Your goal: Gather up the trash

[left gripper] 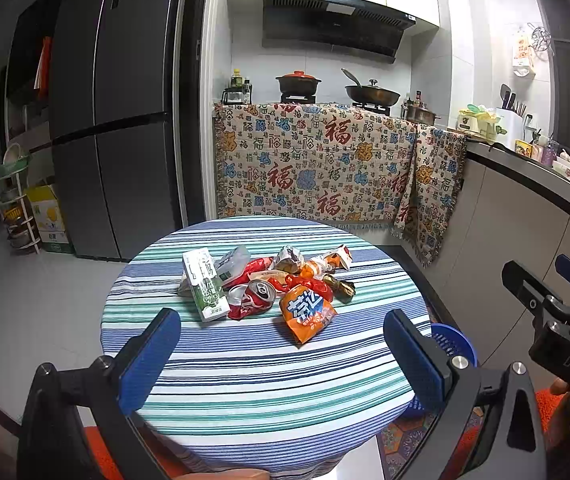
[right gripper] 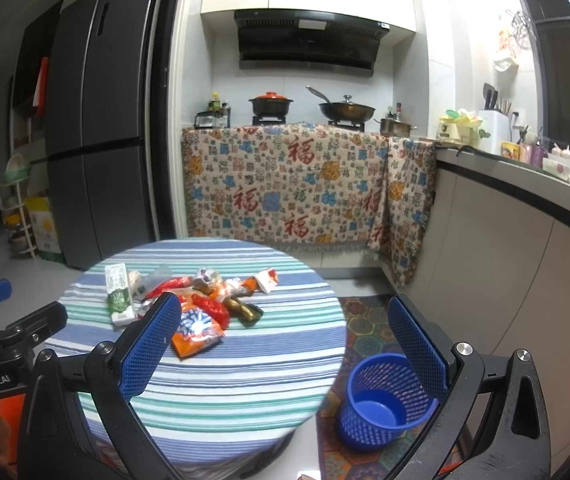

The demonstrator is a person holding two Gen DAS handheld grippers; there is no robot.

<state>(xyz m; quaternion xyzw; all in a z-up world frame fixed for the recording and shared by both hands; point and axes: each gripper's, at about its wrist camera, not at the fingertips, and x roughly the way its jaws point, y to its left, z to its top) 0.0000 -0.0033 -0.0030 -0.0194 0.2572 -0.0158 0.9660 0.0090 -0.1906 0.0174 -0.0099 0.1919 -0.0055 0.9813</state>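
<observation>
While nothing is gripped yet, the trash is seen piled near the middle of the round table point(left gripper: 245, 380), toward its 12 o'clock half. The left gripper point(left gripper: 281, 354) is held wide apart and empty over the near edge; the right gripper point(right gripper: 285, 344) is likewise spread and empty, hovering between table and floor. The milk carton point(left gripper: 205, 288) lies at 9 o'clock of the pile, touching the crushed can point(left gripper: 255, 298). The orange snack bag point(left gripper: 307, 314) sits at 6 o'clock, nearest the grippers, just beside the can. Red wrappers and crumpled foil are bunched behind; exact count cannot be told. The blue basket point(right gripper: 381, 396) stands on the patterned rug at 4 o'clock of the table, empty as far as is visible.

Task is judged as not started. Risks judged from here:
- Items overlap, so two pieces may be pinched at once and one dropped on the way.
- The snack bag looks slick and flat; it may slide out of the pads.
- The striped cloth may be caught with a low grasp and dragged, pulling the pile off.
- The basket sits below table level, so a release from too high may miss it.
</observation>
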